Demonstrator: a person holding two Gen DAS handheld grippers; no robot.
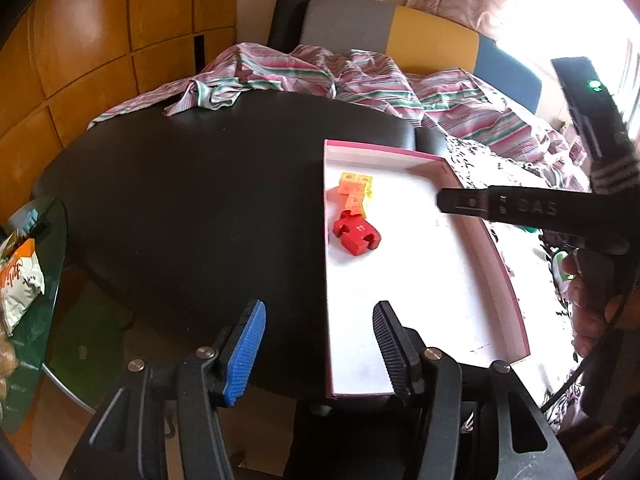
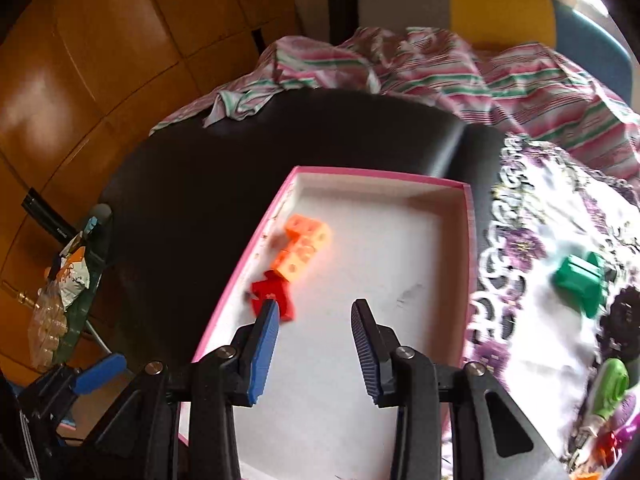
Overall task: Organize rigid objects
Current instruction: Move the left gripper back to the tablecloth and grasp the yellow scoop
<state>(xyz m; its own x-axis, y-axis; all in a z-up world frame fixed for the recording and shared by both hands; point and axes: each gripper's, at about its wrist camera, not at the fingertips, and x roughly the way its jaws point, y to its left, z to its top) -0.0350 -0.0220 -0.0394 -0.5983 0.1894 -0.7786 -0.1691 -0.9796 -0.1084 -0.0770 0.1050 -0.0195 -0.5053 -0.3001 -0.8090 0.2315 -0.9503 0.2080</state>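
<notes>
A pink-rimmed white box [image 1: 420, 280] [image 2: 400, 240] lies on the black table [image 1: 180, 200]. In it sit an orange and yellow block cluster [image 1: 355, 192] [image 2: 304, 246] and a red block [image 1: 356, 234] [image 2: 272, 292]. My left gripper [image 1: 320, 320] is open and empty over the box's near left edge. My right gripper [image 2: 314, 312] is open and empty above the box, just right of the red block; its finger [image 1: 500, 206] shows in the left wrist view over the box's right side. A green block [image 2: 580, 276] lies on the floral cloth [image 2: 540, 320] to the right.
A striped pink cloth [image 1: 320, 76] is heaped at the table's far edge. A glass side table with snack bags [image 1: 24, 280] stands at the left. A green-handled tool [image 2: 608, 388] and small coloured pieces [image 2: 608, 448] lie at the right.
</notes>
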